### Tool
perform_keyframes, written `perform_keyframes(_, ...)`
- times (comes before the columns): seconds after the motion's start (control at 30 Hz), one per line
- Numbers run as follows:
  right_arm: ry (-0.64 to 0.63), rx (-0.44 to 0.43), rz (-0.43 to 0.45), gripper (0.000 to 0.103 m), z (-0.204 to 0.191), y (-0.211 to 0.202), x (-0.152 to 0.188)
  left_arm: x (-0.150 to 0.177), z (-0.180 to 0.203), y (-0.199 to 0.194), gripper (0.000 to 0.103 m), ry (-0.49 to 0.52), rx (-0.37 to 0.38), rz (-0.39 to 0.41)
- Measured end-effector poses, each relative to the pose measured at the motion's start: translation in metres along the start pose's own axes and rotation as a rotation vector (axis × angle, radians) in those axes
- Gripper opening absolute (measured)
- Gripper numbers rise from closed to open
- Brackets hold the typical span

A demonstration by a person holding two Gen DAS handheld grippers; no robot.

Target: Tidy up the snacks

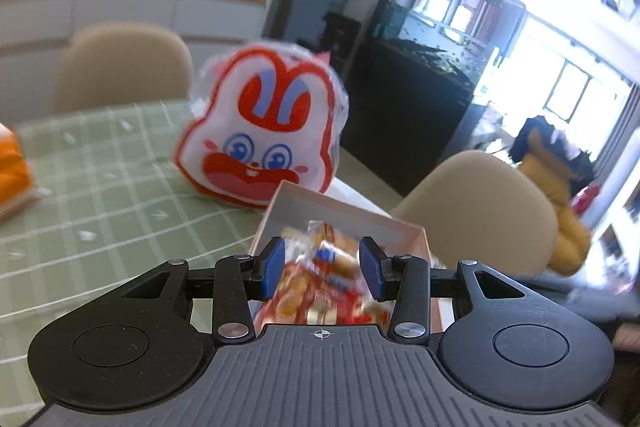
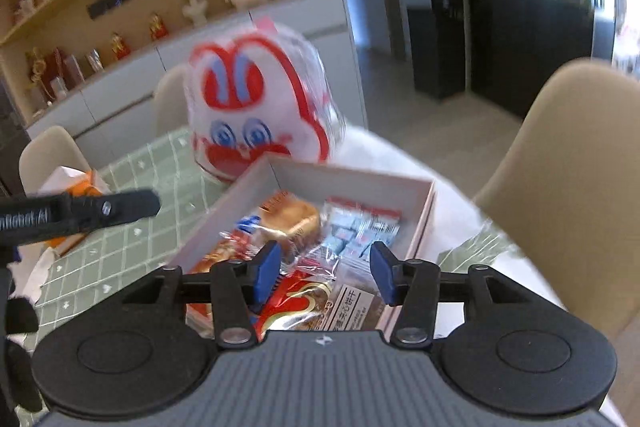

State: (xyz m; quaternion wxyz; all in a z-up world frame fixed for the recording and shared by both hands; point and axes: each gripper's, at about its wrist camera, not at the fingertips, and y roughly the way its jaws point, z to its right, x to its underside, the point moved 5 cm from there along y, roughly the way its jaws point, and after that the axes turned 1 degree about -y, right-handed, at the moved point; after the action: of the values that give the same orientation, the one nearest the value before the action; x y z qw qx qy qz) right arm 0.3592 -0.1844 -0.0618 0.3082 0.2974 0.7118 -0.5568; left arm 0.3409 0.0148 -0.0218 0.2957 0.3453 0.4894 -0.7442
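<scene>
An open white cardboard box (image 1: 344, 211) (image 2: 352, 175) sits at the table's right corner with several wrapped snacks in it: a bread packet (image 2: 292, 219), a pale blue packet (image 2: 360, 227) and a red and gold packet (image 2: 296, 303). My left gripper (image 1: 322, 269) hovers open over the box, the snacks under it blurred. My right gripper (image 2: 324, 277) is open just above the packets, a clear wrapper lying between its pads without being pressed. Behind the box stands a white and red rabbit-face bag (image 1: 264, 123) (image 2: 256, 107).
A green checked cloth (image 1: 100, 187) covers the table. An orange bag (image 1: 12, 171) (image 2: 82, 187) lies at the left. One black finger (image 2: 120, 207) of my left gripper crosses the right wrist view. Beige chairs (image 1: 124, 63) (image 2: 568, 167) stand behind and to the right.
</scene>
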Motion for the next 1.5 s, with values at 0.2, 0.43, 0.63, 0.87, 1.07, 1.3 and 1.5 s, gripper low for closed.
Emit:
perform_keyframes(0.2,-0.025,0.001,0.08,0.063,-0.015,-0.086,0.028,0.051,0.045,-0.065,0.036,0.089,-0.051,-0.017)
perform_keyframes(0.43,-0.018,-0.032,0.004,0.063,-0.027,-0.146,0.084,0.093,0.076,-0.115,0.016,0.082,-0.062,-0.044)
perform_keyframes(0.63,-0.014,-0.045,-0.001,0.063,-0.032,-0.18,0.106,0.112,0.092,-0.138,0.016,0.108,-0.138,-0.045)
perform_keyframes(0.87,-0.038,-0.044,0.037,0.063,-0.037,-0.192,0.104,0.12,0.102,-0.153,0.016,0.143,-0.235,-0.023)
perform_keyframes(1.07,-0.051,-0.045,0.039,0.063,-0.041,-0.194,0.107,0.121,0.103,-0.158,0.016,0.12,-0.192,-0.036)
perform_keyframes(1.3,-0.049,-0.049,0.028,0.063,-0.044,-0.194,0.112,0.124,0.102,-0.157,0.016,0.111,-0.188,-0.051)
perform_keyframes(1.5,-0.049,-0.044,0.02,0.063,-0.043,-0.193,0.114,0.126,0.102,-0.156,0.016,0.104,-0.179,-0.062)
